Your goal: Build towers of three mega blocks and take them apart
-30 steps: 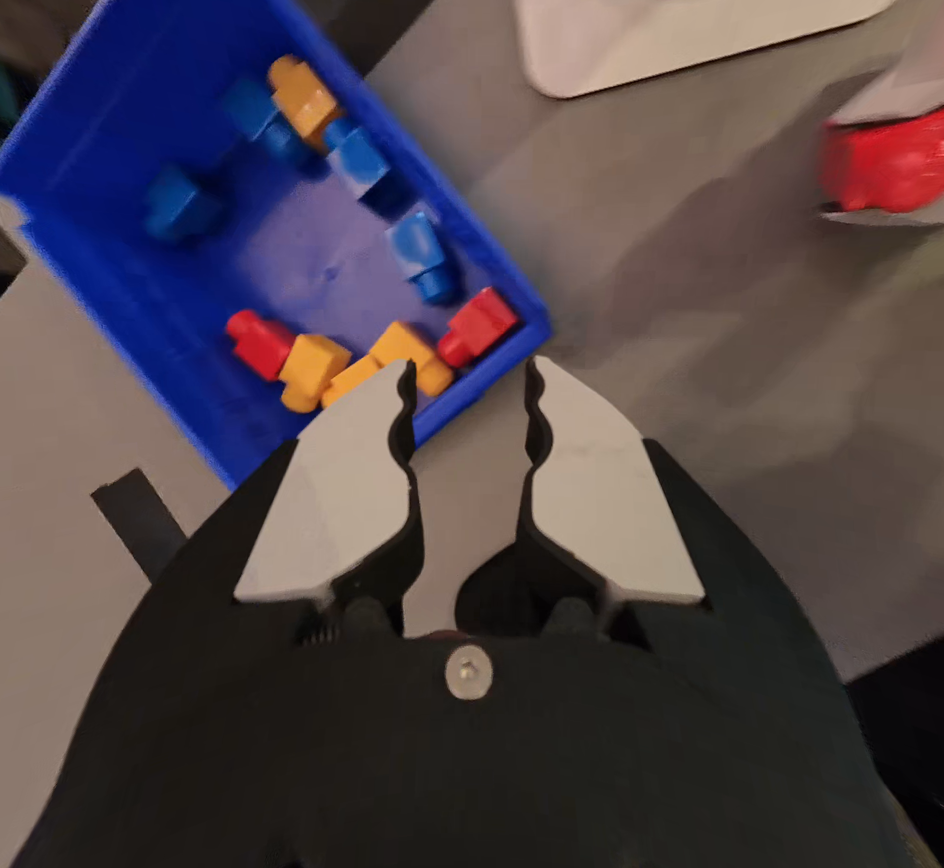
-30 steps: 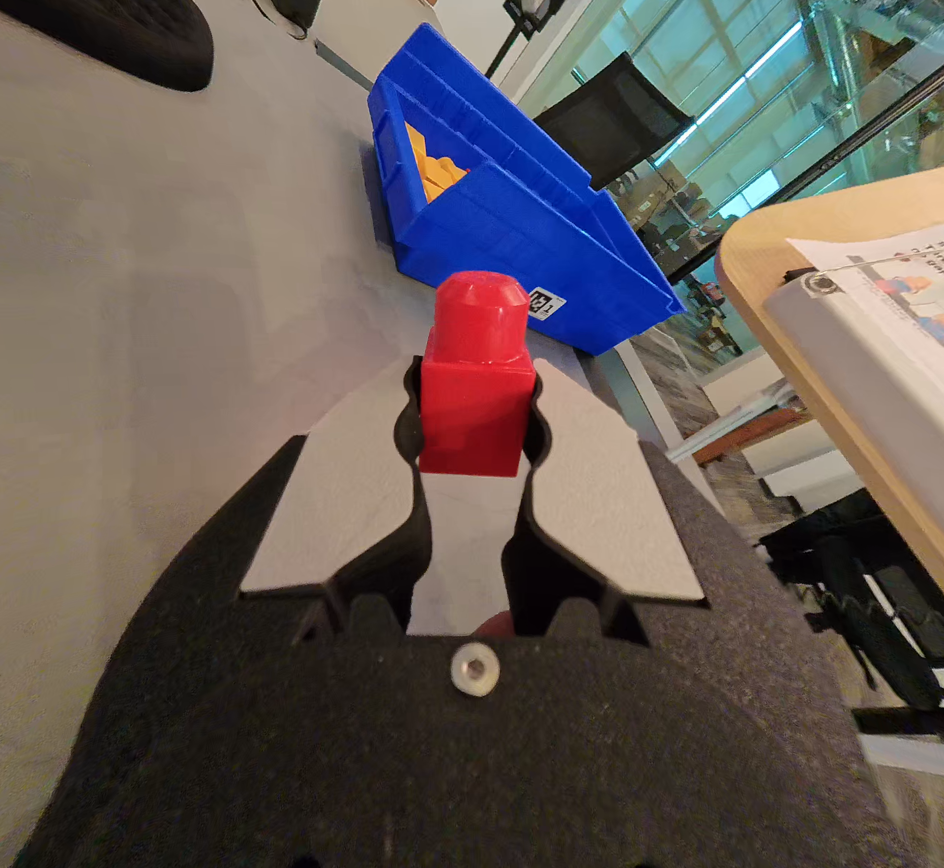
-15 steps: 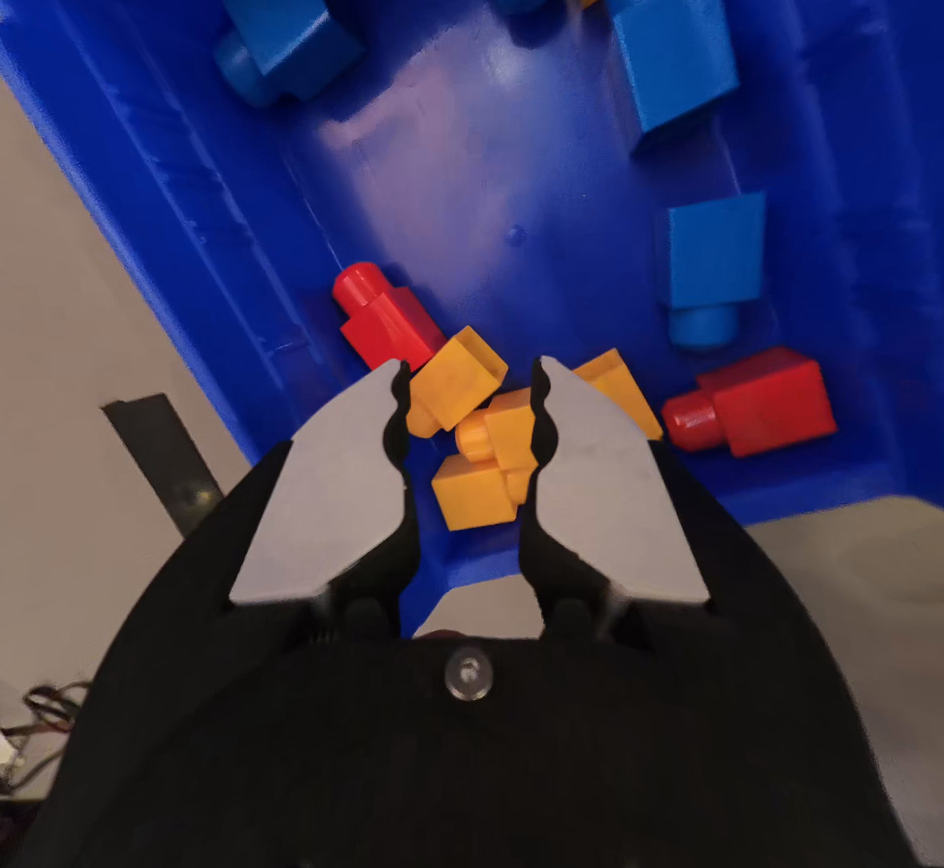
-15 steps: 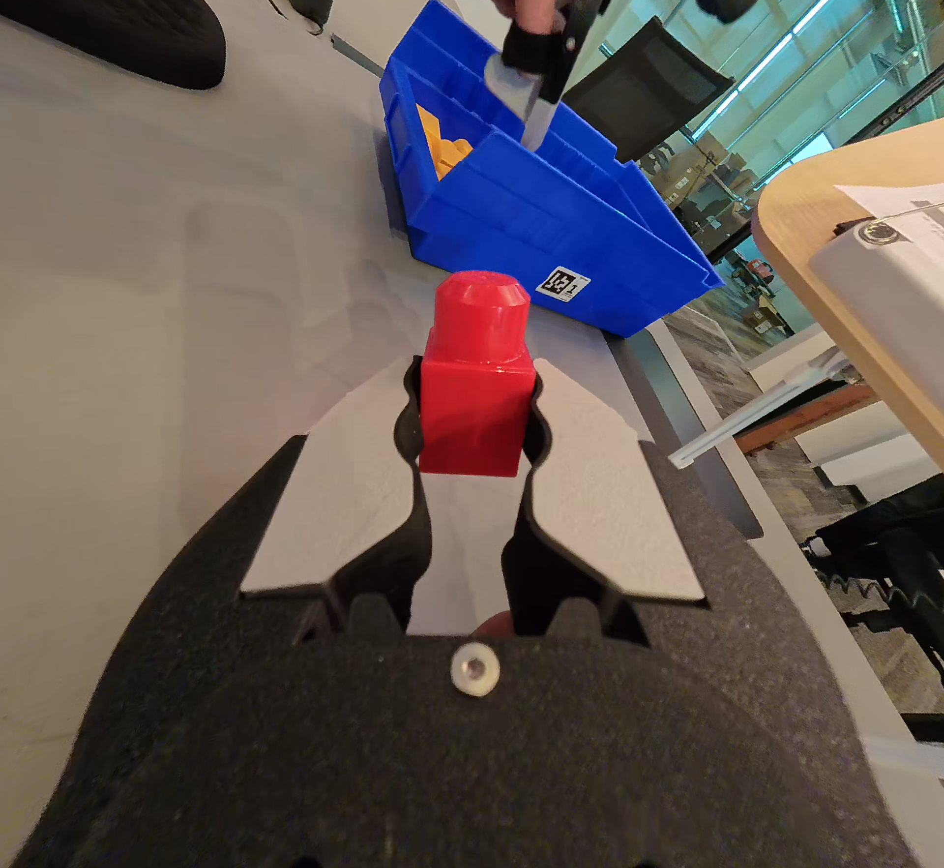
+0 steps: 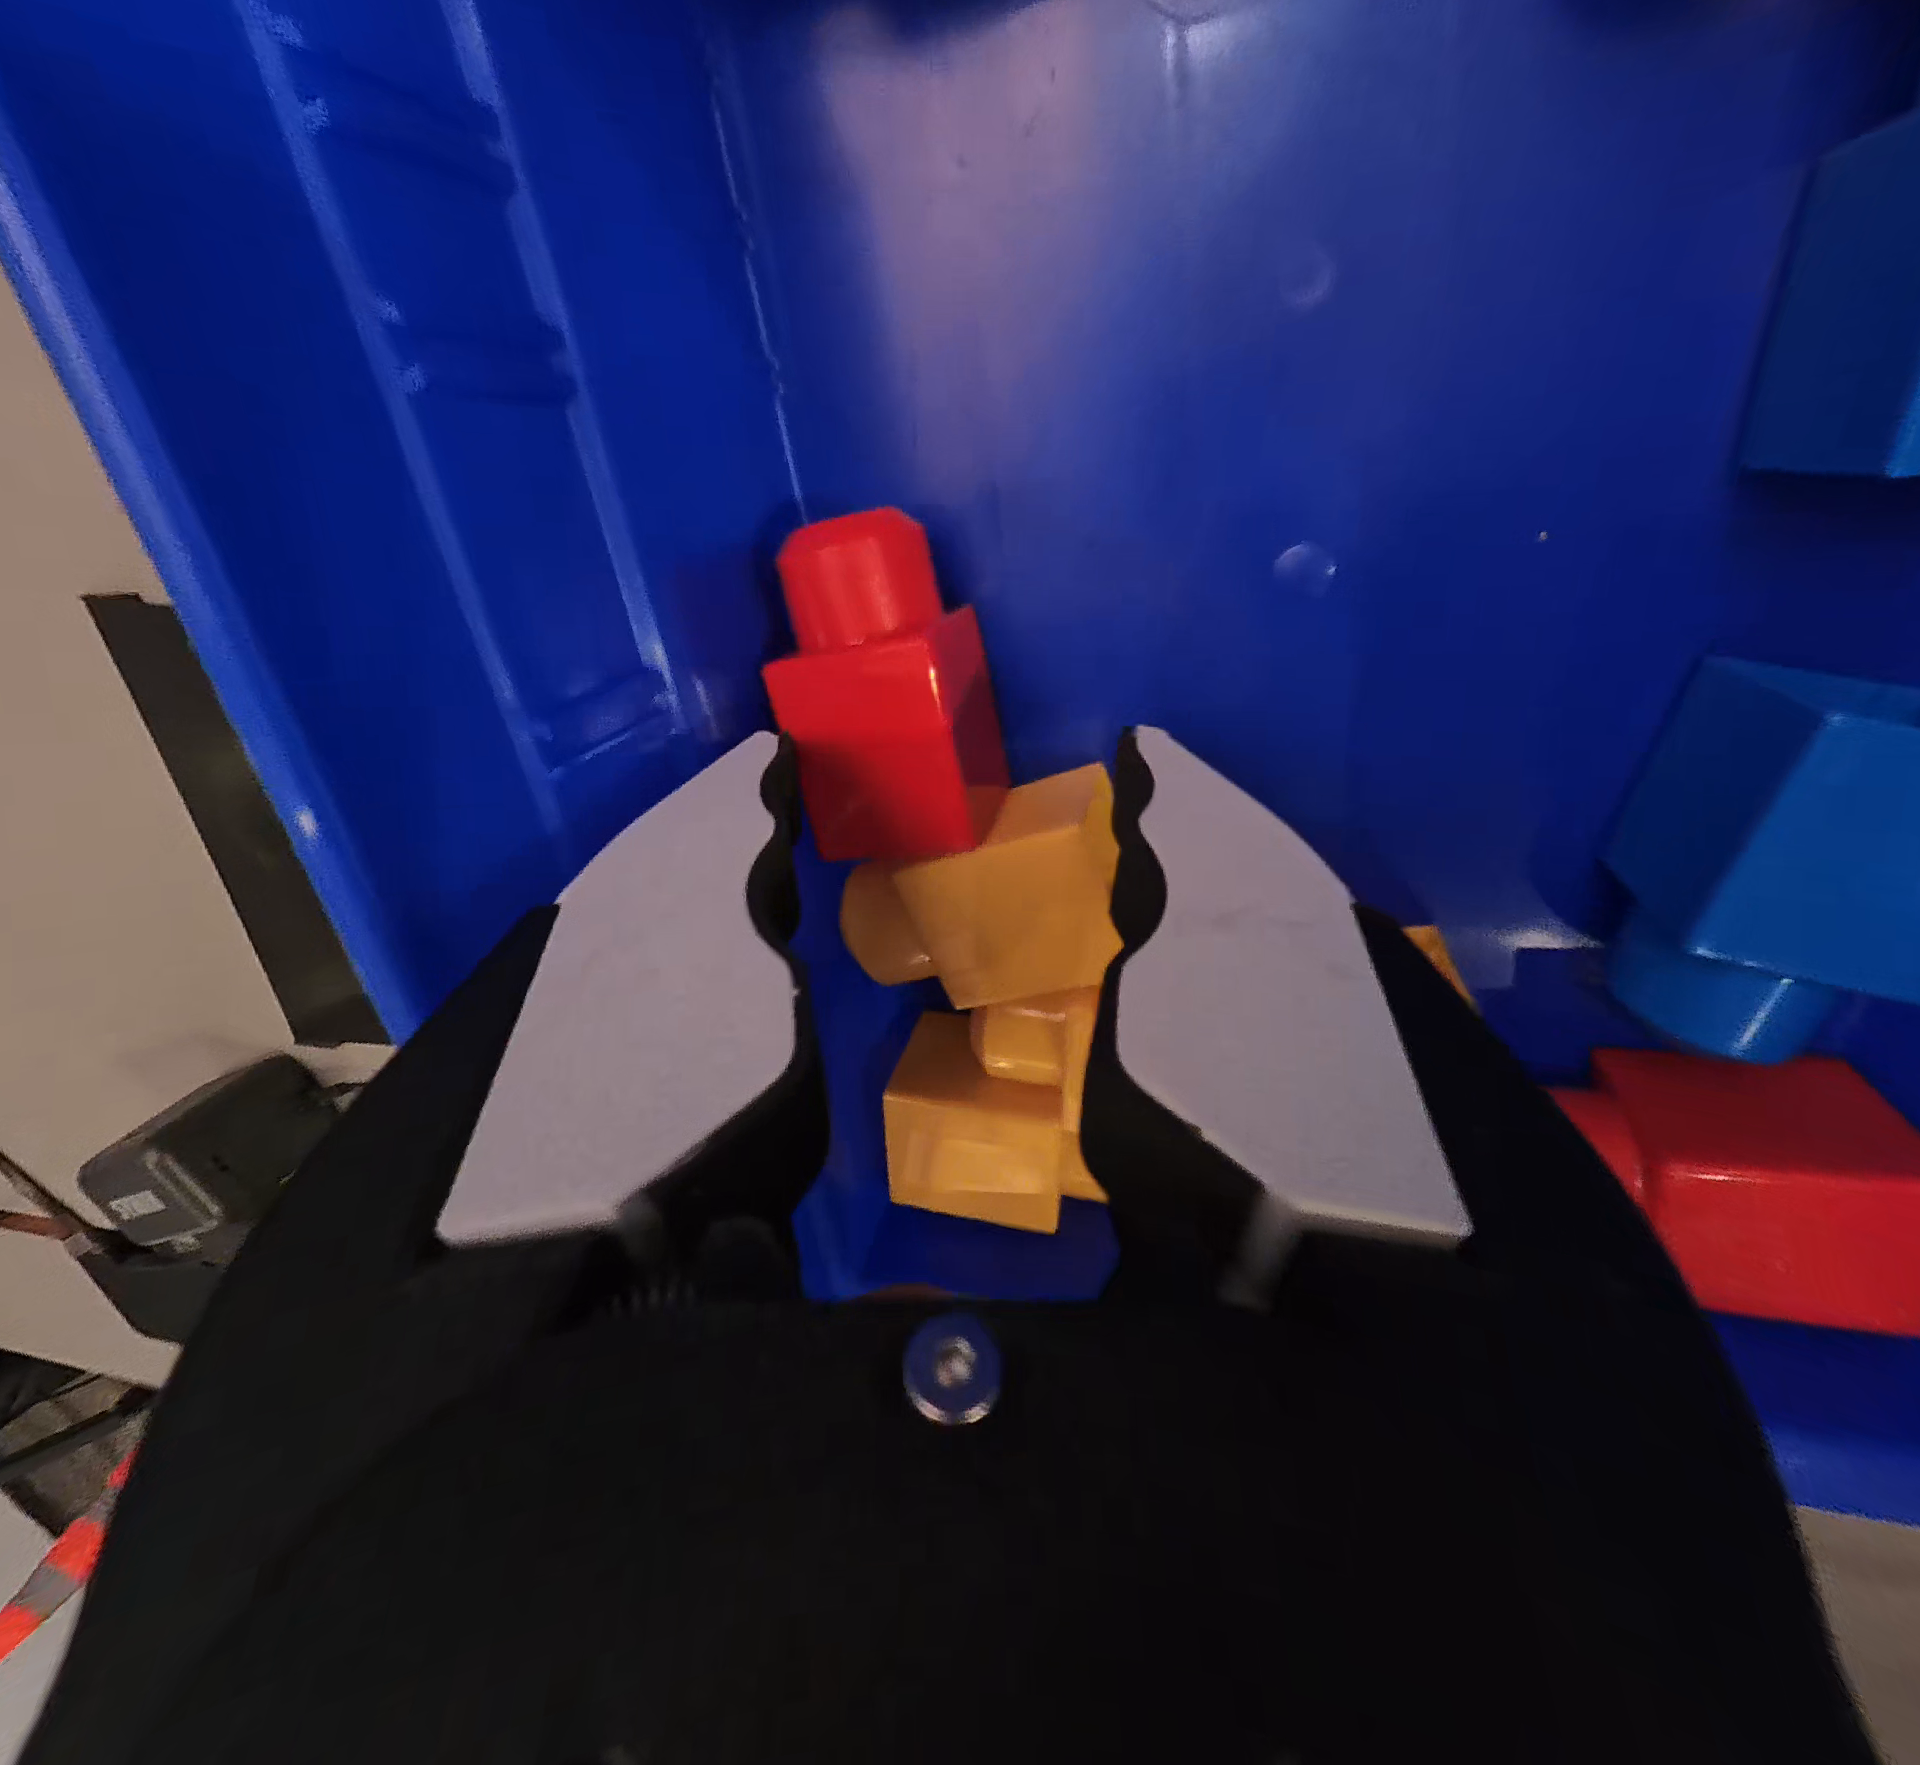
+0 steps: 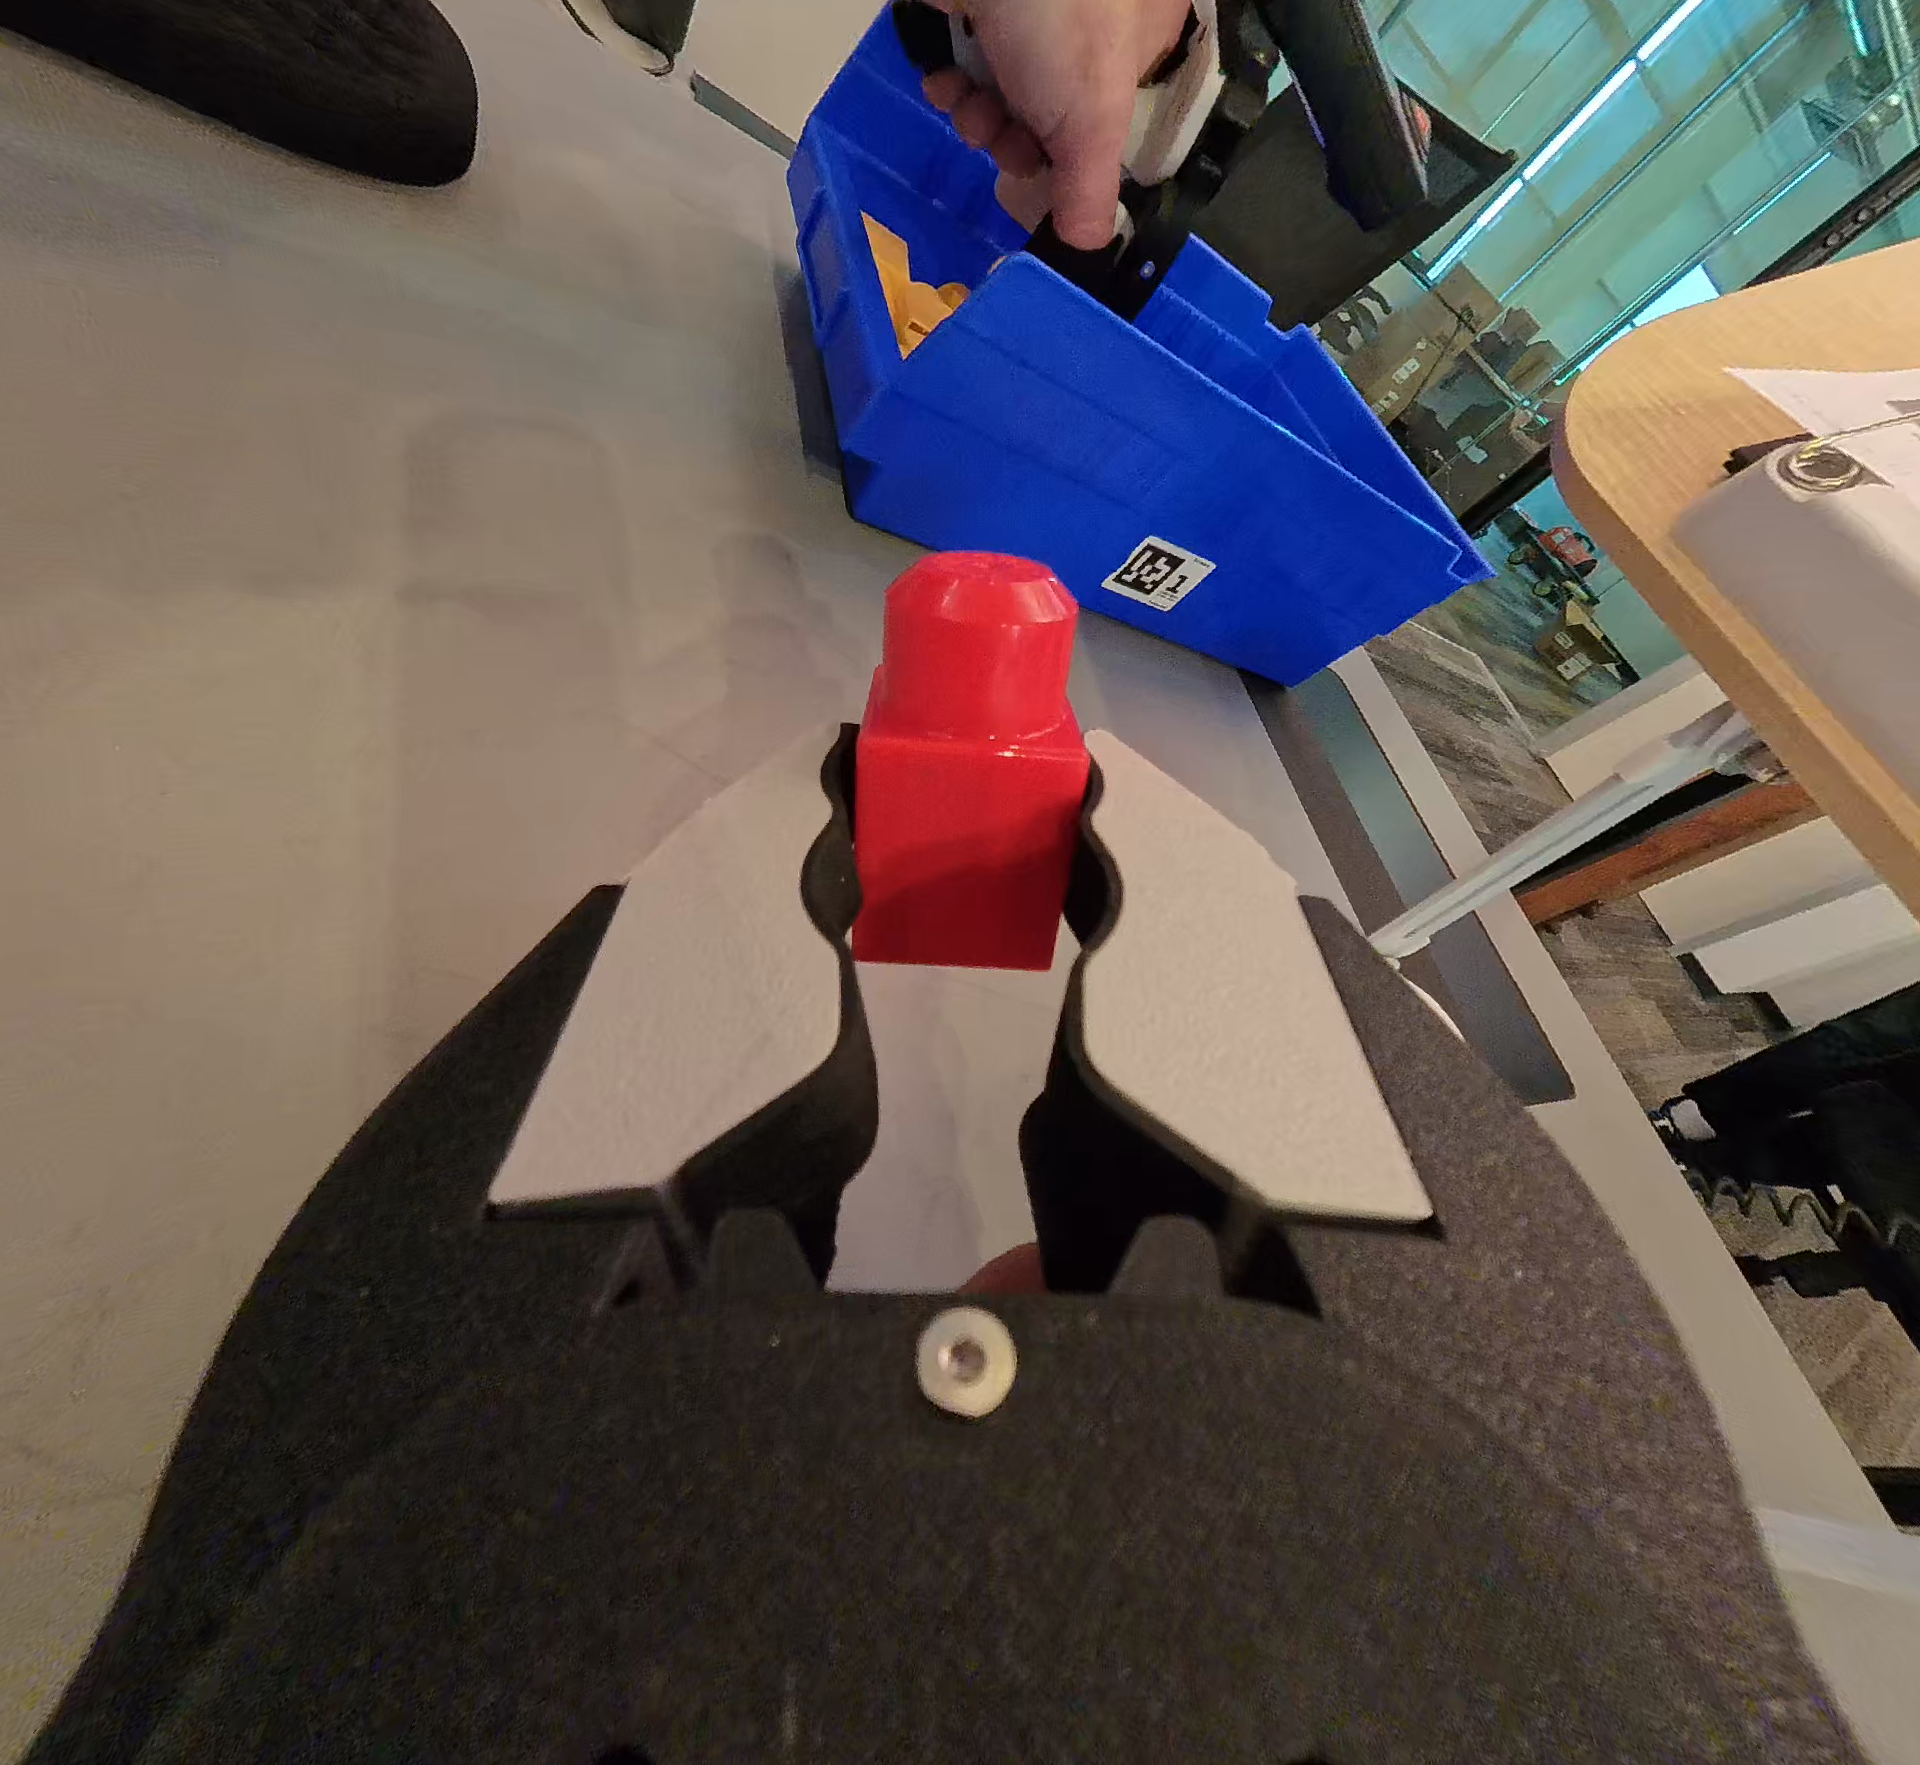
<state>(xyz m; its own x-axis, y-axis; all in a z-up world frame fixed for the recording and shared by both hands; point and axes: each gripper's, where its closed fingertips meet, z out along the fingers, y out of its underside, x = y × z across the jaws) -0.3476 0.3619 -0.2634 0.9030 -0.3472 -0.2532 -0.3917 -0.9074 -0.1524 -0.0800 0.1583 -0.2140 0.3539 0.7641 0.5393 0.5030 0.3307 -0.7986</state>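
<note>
Mega blocks lie loose in a blue bin (image 5: 1195, 281) that fills most of the left wrist view, seen from above. At the centre of that frame the left tongs (image 5: 951, 759) hang inside the bin with their jaws spread apart and nothing clamped; between and just beyond the tips sits a red block (image 5: 883, 718) with its stud pointing to the top of the frame, close against the left wall of the bin. Its lower edge overlaps a yellow block (image 5: 1003, 915), and a second yellow block (image 5: 971, 1144) lies below that one, deeper between the jaws; whether either finger touches any of them I cannot tell. At the right edge of the frame lie a large blue block (image 5: 1787, 842) and, below it, another red block (image 5: 1766, 1196). In the right wrist view the right tongs (image 6: 961, 785) are closed on a red mega block (image 6: 961, 832) at the middle of the frame, gripping its square body from both sides with the round stud pointing away from the camera, above a grey tabletop (image 6: 312, 572). Beyond it, in the upper middle of that frame, the blue bin stands on the tabletop with a small black-and-white tag on its near wall and yellow pieces showing through its open end. A person's hand (image 6: 1049, 22) holds the other gripper down into the bin from above.
</note>
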